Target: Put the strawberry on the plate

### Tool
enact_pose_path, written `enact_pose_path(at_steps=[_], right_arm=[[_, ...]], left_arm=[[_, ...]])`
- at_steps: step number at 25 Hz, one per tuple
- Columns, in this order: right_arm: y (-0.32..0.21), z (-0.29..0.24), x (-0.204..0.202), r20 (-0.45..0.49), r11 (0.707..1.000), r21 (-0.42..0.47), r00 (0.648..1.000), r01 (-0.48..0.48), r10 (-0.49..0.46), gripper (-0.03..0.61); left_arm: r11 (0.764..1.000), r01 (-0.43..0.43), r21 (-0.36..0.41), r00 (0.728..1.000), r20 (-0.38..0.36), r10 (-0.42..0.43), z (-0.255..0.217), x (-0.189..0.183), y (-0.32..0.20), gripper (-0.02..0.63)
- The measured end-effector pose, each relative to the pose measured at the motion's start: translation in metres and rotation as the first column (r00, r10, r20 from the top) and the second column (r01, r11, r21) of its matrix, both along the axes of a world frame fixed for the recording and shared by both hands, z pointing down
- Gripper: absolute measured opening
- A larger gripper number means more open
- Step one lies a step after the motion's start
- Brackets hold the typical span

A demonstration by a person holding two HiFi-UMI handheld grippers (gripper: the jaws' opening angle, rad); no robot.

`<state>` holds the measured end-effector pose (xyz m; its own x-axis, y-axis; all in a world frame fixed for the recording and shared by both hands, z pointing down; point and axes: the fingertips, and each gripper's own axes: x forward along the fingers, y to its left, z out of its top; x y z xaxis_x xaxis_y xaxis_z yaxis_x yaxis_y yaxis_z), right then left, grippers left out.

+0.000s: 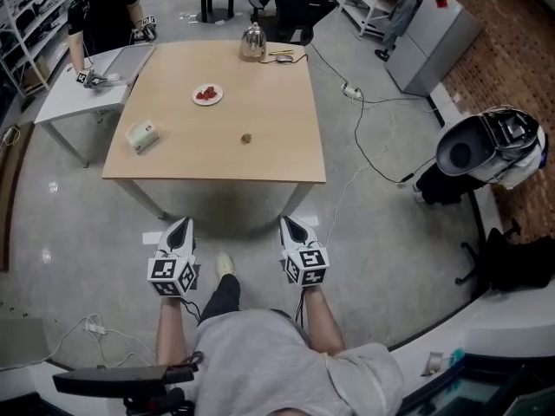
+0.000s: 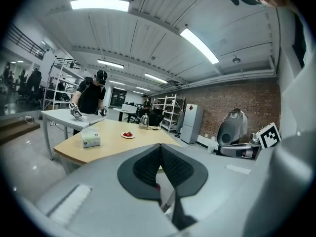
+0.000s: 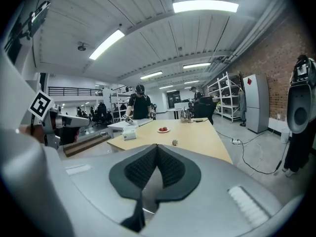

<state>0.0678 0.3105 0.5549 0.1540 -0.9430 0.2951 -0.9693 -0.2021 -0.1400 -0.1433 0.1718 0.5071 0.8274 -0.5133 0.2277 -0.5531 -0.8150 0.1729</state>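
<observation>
A white plate [image 1: 207,94] with red strawberries on it sits toward the far left of the wooden table [image 1: 286,159]. It also shows as the plate [image 2: 128,135] in the left gripper view and the plate [image 3: 163,130] in the right gripper view. A small brownish piece [image 1: 247,137] lies alone near the table's middle, too small to identify; the same piece [image 3: 175,142] shows in the right gripper view. My left gripper [image 1: 179,224] and right gripper [image 1: 287,222] hang side by side over the floor, short of the table's near edge. Both are shut with nothing between their jaws.
A tissue box [image 1: 143,136] lies at the table's left side and a metal kettle [image 1: 252,42] at its far edge. Another person [image 1: 104,16] works at a white side table [image 1: 65,98] at the far left. Cables [image 1: 364,146] trail over the floor at right, near a round grey-and-white machine [image 1: 486,150].
</observation>
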Motion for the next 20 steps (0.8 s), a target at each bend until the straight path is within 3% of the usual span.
enact_pose_path(at_steps=[20], right_arm=[[-0.196, -0.007, 0.053, -0.027, 1.000, -0.007, 0.999, -0.023, 0.023, 0.006]], left_arm=[[0.997, -0.079, -0.011, 0.997, 0.022, 0.079, 0.008, 0.063, -0.185, 0.020]])
